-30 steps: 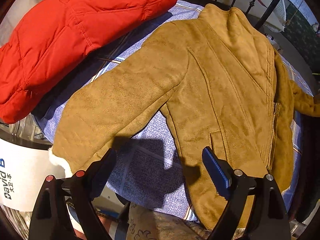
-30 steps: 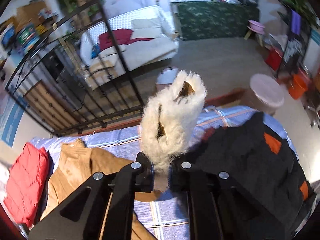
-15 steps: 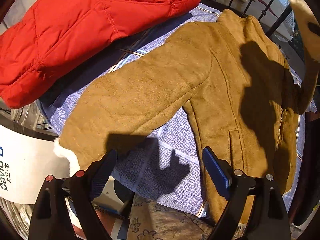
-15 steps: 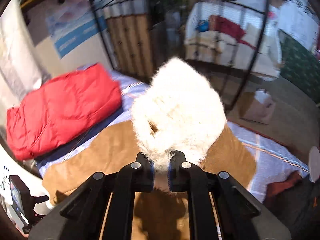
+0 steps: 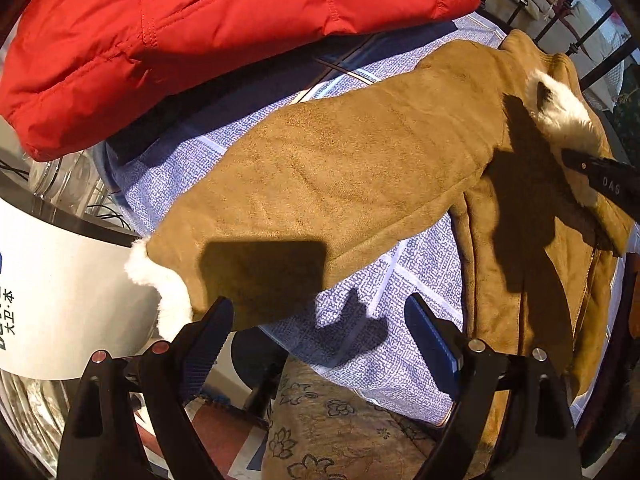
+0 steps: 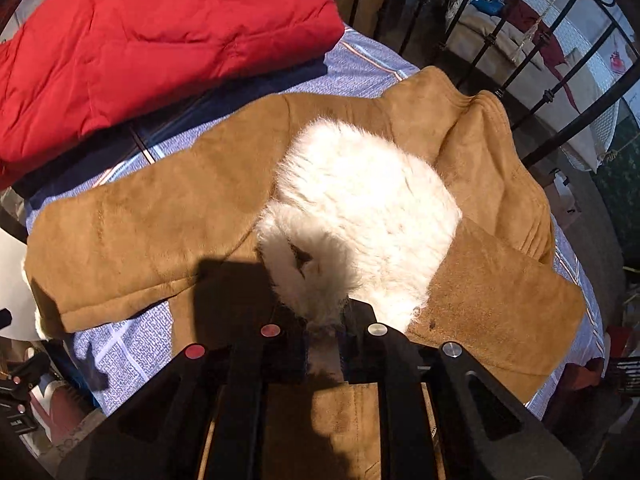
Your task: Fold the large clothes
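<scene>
A tan suede jacket [image 5: 360,168] with white fleece lining lies spread on a blue checked sheet [image 5: 360,332]. Its one sleeve stretches toward me, the white cuff [image 5: 168,292] just left of my left gripper [image 5: 320,336], which is open and empty above the sheet's edge. My right gripper [image 6: 324,332] is shut on the other sleeve's white fleece cuff [image 6: 360,208] and holds it over the jacket's [image 6: 160,216] chest. That gripper also shows in the left wrist view [image 5: 600,184], at the right edge.
A folded red puffer jacket [image 5: 200,32] lies at the far left of the bed; it also shows in the right wrist view [image 6: 140,40]. A black metal bed rail [image 6: 540,80] runs behind the jacket. A white sign [image 5: 60,300] stands at the near left.
My right gripper has carried the fleece cuff down and across onto the jacket's chest. My left gripper has moved closer to the near sleeve and stays open.
</scene>
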### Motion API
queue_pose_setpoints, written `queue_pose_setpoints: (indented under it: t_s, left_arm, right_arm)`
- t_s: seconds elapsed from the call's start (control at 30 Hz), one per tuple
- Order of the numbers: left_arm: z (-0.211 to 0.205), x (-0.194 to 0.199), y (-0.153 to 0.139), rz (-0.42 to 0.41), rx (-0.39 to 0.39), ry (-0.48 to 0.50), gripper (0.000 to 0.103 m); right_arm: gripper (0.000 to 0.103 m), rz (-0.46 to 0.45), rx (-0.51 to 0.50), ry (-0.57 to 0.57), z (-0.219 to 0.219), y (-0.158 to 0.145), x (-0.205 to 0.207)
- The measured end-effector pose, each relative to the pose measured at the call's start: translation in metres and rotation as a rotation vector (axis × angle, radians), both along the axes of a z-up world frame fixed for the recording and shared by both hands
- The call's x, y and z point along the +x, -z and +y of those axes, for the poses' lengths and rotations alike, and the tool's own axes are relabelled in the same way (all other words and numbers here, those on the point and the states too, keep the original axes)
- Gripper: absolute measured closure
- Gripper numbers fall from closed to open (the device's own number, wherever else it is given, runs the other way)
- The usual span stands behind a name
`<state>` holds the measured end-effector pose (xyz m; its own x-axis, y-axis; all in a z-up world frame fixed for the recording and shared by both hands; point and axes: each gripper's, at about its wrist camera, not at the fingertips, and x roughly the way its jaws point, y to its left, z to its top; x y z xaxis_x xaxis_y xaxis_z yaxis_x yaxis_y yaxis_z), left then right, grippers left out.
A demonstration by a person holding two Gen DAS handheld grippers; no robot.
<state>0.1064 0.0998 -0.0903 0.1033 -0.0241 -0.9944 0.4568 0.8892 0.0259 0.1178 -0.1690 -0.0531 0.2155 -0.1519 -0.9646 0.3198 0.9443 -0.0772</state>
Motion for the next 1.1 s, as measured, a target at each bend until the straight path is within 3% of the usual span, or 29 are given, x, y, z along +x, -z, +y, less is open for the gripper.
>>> queue_pose_setpoints:
  t_s: [0.03,0.1,0.17,0.2,0.3,0.37,0.47,0.63,0.73,0.83,0.97,1.03,1.1]
  left_arm:
    - [-0.003,0.001,0.001,0.001,-0.002,0.009,0.018]
    - [-0.011,0.002,0.000,-0.005,-0.003,0.038,0.018]
    - [-0.021,0.003,0.000,-0.010,-0.003,0.075,0.018]
    - [-0.025,0.004,0.000,-0.011,-0.006,0.089,0.018]
    - [-0.036,0.006,0.000,-0.009,-0.010,0.118,0.018]
    - [-0.043,0.010,0.000,-0.008,-0.015,0.126,0.018]
    - [-0.057,0.016,-0.002,-0.024,-0.031,0.142,0.018]
    - [-0.111,0.018,-0.011,-0.078,-0.081,0.258,0.018]
    - [-0.159,0.004,-0.017,-0.132,-0.129,0.389,0.019]
    - [-0.209,-0.016,-0.013,-0.150,-0.166,0.517,0.019]
    - [-0.264,-0.040,0.003,-0.146,-0.171,0.632,0.019]
    - [-0.282,-0.050,0.021,-0.130,-0.133,0.683,0.018]
    - [-0.294,-0.054,0.049,-0.076,-0.054,0.708,0.018]
  right_arm:
    - [0.088,0.015,-0.001,0.001,0.001,0.007,0.001]
    - [0.075,0.063,0.025,0.004,0.004,0.022,0.004]
    - [0.036,0.092,0.055,0.016,0.010,0.035,0.005]
    - [0.032,0.089,0.062,0.010,0.014,0.037,0.005]
    - [0.032,0.085,0.094,-0.038,0.033,0.037,0.004]
    - [0.032,0.030,0.150,-0.045,0.039,0.026,-0.004]
    - [0.032,-0.060,0.134,0.008,0.027,0.006,-0.026]
    - [0.032,-0.040,0.106,0.270,-0.054,0.011,-0.074]
    - [0.032,-0.019,0.070,0.466,-0.114,0.016,-0.112]
    - [0.032,-0.018,0.063,0.576,-0.158,0.018,-0.135]
    - [0.029,-0.019,0.066,0.539,-0.180,0.017,-0.137]
    - [0.016,-0.007,0.074,0.475,-0.182,0.028,-0.125]
    - [0.013,0.037,0.046,0.422,-0.177,0.045,-0.117]
